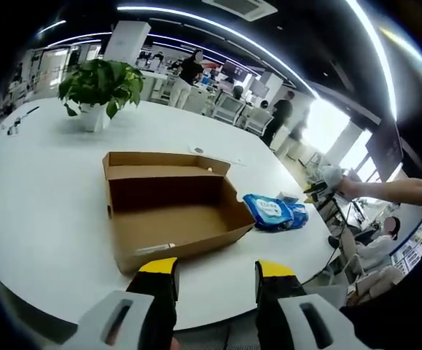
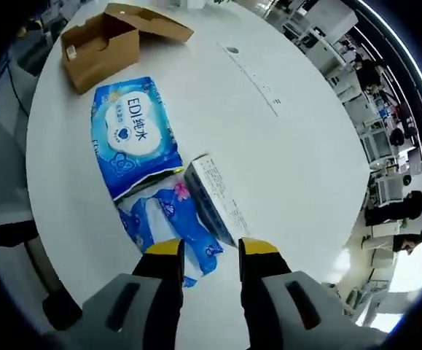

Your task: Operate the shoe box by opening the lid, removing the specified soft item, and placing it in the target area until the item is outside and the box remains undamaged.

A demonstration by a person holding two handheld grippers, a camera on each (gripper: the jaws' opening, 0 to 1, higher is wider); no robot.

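Lid already folded back on the shoe box (image 1: pixel 170 211), flap lying flat behind the far wall, inside bare brown cardboard. Sits near the table (image 1: pixel 43 189) edge facing the left gripper (image 1: pixel 216 273), long axis running from the near left corner away toward the far right in the left gripper view. Left gripper hangs just short of the near wall, jaws apart with nothing between them, probably parked there to steady or watch the box rather than grab it.

Soft item already outside: a blue wipes pack (image 2: pixel 134 135) lies flat on the white table just beside the box's right end, well within the open tabletop that likely serves as the target area. In the right gripper view, printed face up, long axis pointing from the right gripper (image 2: pixel 211 251) toward the box corner at the top left. Nearer end overlaps a second, smaller blue floral pack (image 2: pixel 170 219), which runs roughly the same way; a small white carton (image 2: pixel 218 197) lies touching that pack's side, angled slightly off.

Right gripper hovers just above the near end of the floral pack, jaws spread and clamping nothing, apparently let go. Box walls look square and untorn, so the task seems close to done. A potted plant (image 1: pixel 100 87) stands well apart at the far side.
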